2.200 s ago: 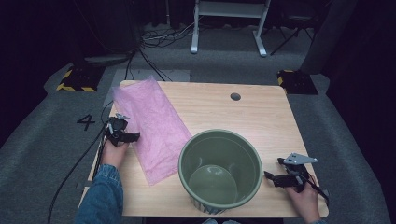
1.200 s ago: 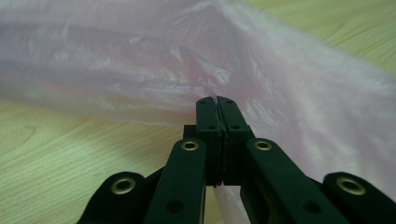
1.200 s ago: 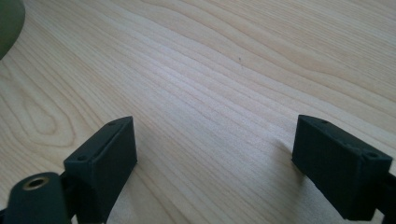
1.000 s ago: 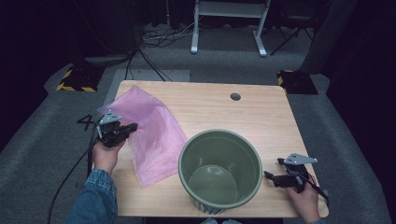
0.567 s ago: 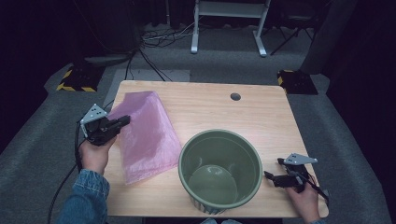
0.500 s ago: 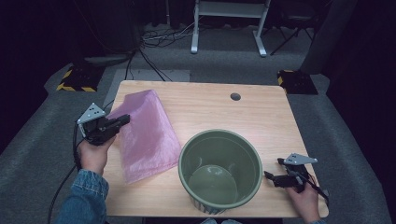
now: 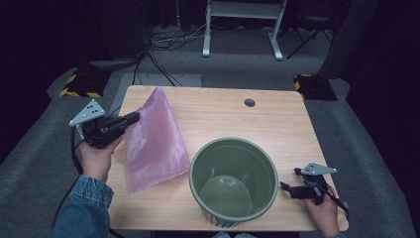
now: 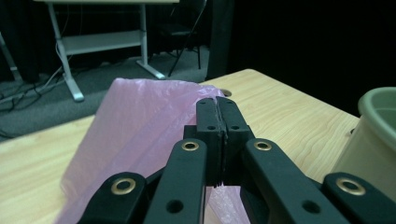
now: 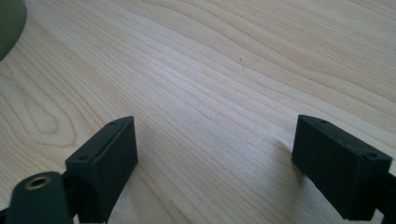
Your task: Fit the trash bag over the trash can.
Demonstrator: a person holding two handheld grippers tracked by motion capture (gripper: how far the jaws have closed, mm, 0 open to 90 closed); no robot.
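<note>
Left gripper (image 7: 132, 118): clamped on pink bag (image 7: 153, 141), lifted at 9 o'clock.
Right gripper (image 7: 284, 187): jaws wide, 4 o'clock.
Green bucket (image 7: 233, 181): centre-front.

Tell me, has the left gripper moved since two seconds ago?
Yes. The left gripper, shut on the pink bag, has gone up and outward past the table's left edge, lifting the bag's edge.

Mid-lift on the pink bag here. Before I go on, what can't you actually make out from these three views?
- Pink bag: its opening; high view, the film hangs folded, showing no mouth.
- Left gripper: how much film it pinches; left gripper view, shut jaws cover it.
- Green bucket: near outer wall, hidden by its own rim; in the left gripper view, cut by the right edge.
</note>
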